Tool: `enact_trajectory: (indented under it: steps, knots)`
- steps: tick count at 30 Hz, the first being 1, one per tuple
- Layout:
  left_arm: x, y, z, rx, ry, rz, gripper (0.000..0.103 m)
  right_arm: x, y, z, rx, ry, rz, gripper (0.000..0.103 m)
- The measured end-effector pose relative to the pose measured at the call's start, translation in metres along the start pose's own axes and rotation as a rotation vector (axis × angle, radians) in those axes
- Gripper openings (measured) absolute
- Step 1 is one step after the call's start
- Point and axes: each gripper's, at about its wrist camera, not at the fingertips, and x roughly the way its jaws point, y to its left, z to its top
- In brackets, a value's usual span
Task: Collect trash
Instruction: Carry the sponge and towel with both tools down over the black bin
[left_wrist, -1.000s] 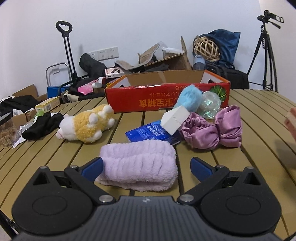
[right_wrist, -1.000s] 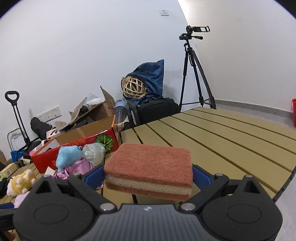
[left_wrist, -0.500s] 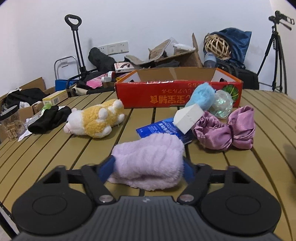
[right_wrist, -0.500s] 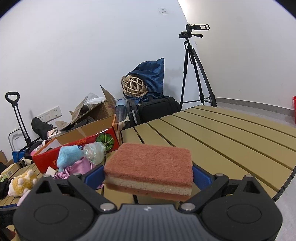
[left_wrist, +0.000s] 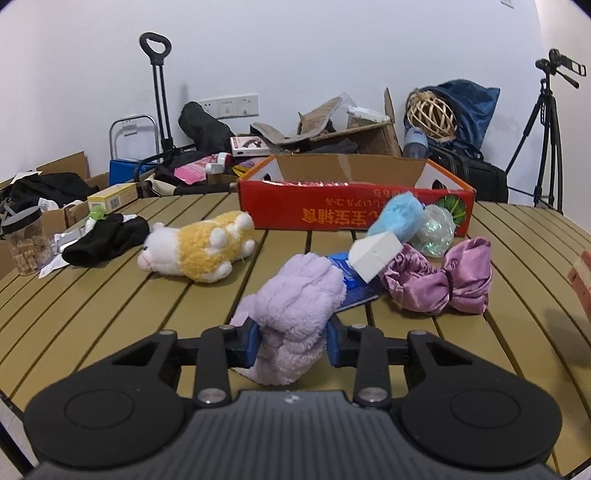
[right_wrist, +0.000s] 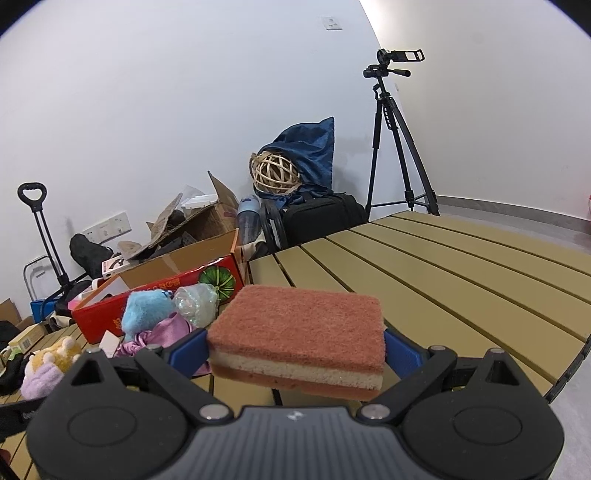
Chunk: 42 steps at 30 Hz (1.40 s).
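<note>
my left tongs (left_wrist: 291, 345) are closing on the lilac fluffy cloth (left_wrist: 295, 302); blue pads press into it from both sides & it's bunched up between them, front end drooping twd the slatted counter (left_wrist: 110, 302). right tongs (right_wrist: 295, 350) clamp a red sponge (right_wrist: 299, 332) w/ a pale middle layer, held flat above the counter, jaws fairly wide since the sponge is wide.

left wrist view: just beyond the lilac cloth lies a blue packet (left_wrist: 354, 280), a white block (left_wrist: 375, 254) leaning on top of it. right of that, touching, a purple satin bow (left_wrist: 439, 280). behind those a light blue fluffy thing (left_wrist: 397, 218) & a clear crinkly ball (left_wrist: 432, 230), both up against the red cardboard box (left_wrist: 354, 206), which sits open at the far edge of the counter. left of centre a yellow & white plush toy (left_wrist: 199, 251) lies on its side, apart from the rest. further left a black cloth (left_wrist: 103, 240) & a jar of brown cubes (left_wrist: 26, 243) nr the counter's edge.

behind the counter: hand trolley (left_wrist: 159, 92), a brown carton full of scraps (left_wrist: 354, 129), wicker ball (left_wrist: 430, 114) on a blue bag, camera tripod (left_wrist: 546, 140). right wrist view shows the right half of the counter bare.
</note>
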Motion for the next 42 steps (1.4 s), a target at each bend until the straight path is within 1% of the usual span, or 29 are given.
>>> enact_trajectory:
  steps: [10, 14, 22, 26, 30, 35, 42]
  knots:
    - [-0.031, 0.018, 0.005, -0.043, -0.028, 0.004, 0.034, -0.015, -0.003, 0.001, -0.016, -0.007, 0.027, 0.099]
    - [-0.047, 0.026, 0.003, -0.059, -0.029, -0.002, 0.034, -0.021, -0.004, -0.001, -0.04, -0.002, 0.04, 0.099]
    - [-0.082, 0.039, -0.006, -0.058, -0.043, -0.013, 0.034, -0.048, -0.012, -0.002, -0.083, -0.018, 0.077, 0.099]
    - [-0.103, 0.043, -0.013, -0.043, -0.061, -0.015, 0.034, -0.063, -0.014, -0.003, -0.094, -0.03, 0.106, 0.099]
    - [-0.125, 0.049, -0.023, -0.027, -0.088, -0.001, 0.034, -0.076, -0.017, -0.005, -0.095, -0.036, 0.13, 0.099]
    - [-0.149, 0.061, -0.034, -0.033, -0.092, -0.015, 0.034, -0.091, -0.016, -0.013, -0.101, -0.025, 0.158, 0.099]
    - [-0.174, 0.068, -0.05, -0.006, -0.088, -0.029, 0.034, -0.118, -0.01, -0.029, -0.128, -0.035, 0.173, 0.099]
